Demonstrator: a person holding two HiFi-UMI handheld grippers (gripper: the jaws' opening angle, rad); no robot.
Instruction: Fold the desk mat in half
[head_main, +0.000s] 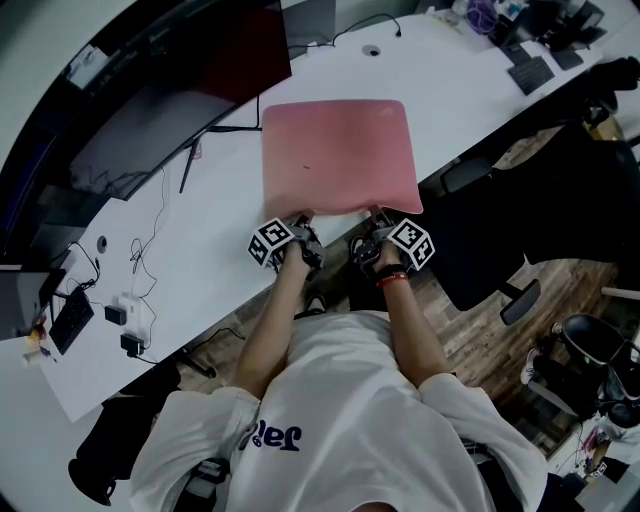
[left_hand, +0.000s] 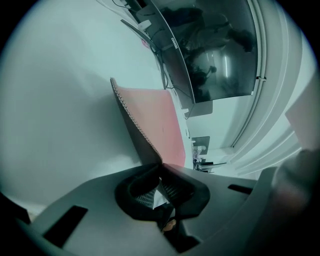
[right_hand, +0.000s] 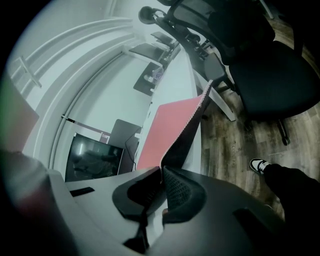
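Note:
A pink desk mat (head_main: 338, 155) lies flat on the white desk (head_main: 210, 240), its near edge at the desk's front. My left gripper (head_main: 300, 222) is shut on the mat's near left corner. In the left gripper view the mat (left_hand: 155, 117) rises from between the pads (left_hand: 161, 172), its dark underside showing. My right gripper (head_main: 380, 218) is shut on the near right corner. The right gripper view has the mat (right_hand: 167, 127) running up from the closed pads (right_hand: 162, 170), pink on top and dark beneath.
A large dark monitor (head_main: 170, 110) stands on the desk to the mat's left, with cables (head_main: 150, 230) and small adapters (head_main: 125, 315) nearer the front. A black office chair (head_main: 560, 190) stands on the wooden floor at the right. More devices (head_main: 530, 60) lie at the desk's far end.

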